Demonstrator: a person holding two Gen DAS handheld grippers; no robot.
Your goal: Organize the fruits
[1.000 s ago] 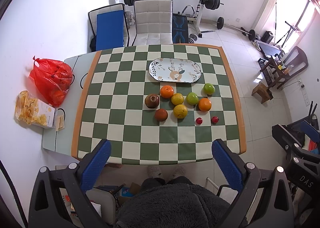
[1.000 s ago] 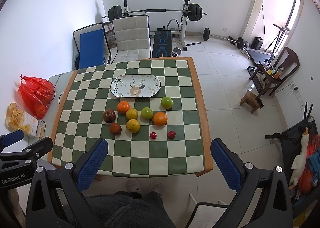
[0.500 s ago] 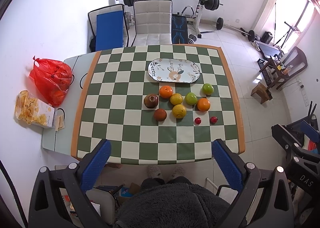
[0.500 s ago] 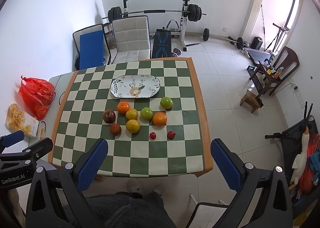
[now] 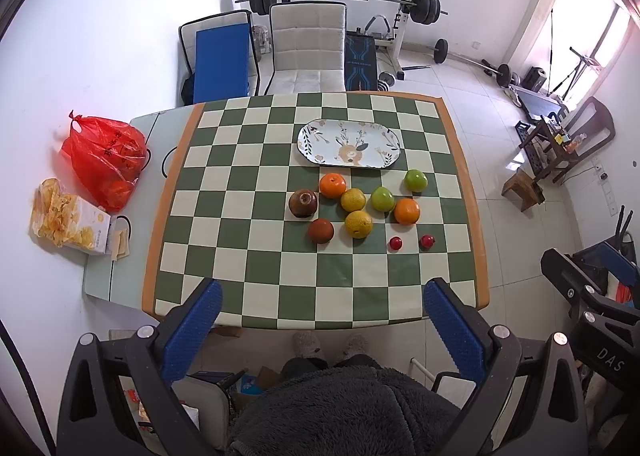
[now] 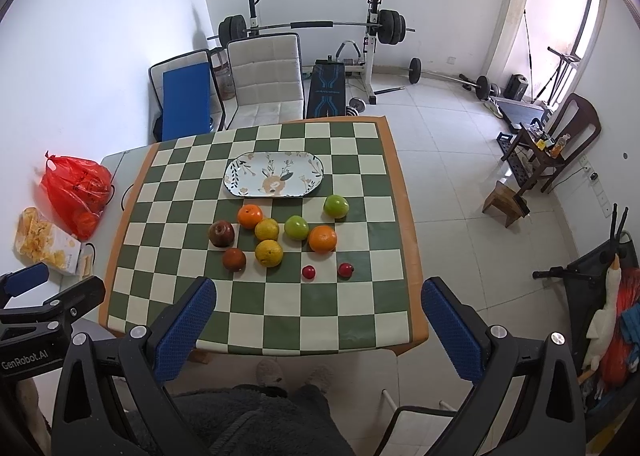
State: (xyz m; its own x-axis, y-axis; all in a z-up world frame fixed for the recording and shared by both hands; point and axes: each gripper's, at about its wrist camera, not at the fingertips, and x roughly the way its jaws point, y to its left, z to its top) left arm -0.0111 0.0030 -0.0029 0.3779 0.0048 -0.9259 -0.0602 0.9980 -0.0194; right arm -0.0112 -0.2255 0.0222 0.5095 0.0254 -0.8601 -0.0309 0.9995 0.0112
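Black gripper frames, silver screws, blue ribbed fingers [image 5: 192,330]; dark fleece clothing.

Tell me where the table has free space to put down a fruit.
The plate is bare. The checkered cloth is free left of the dark apple and along the near edge before both small red fruits. The cluster around the yellow citrus is crowded.
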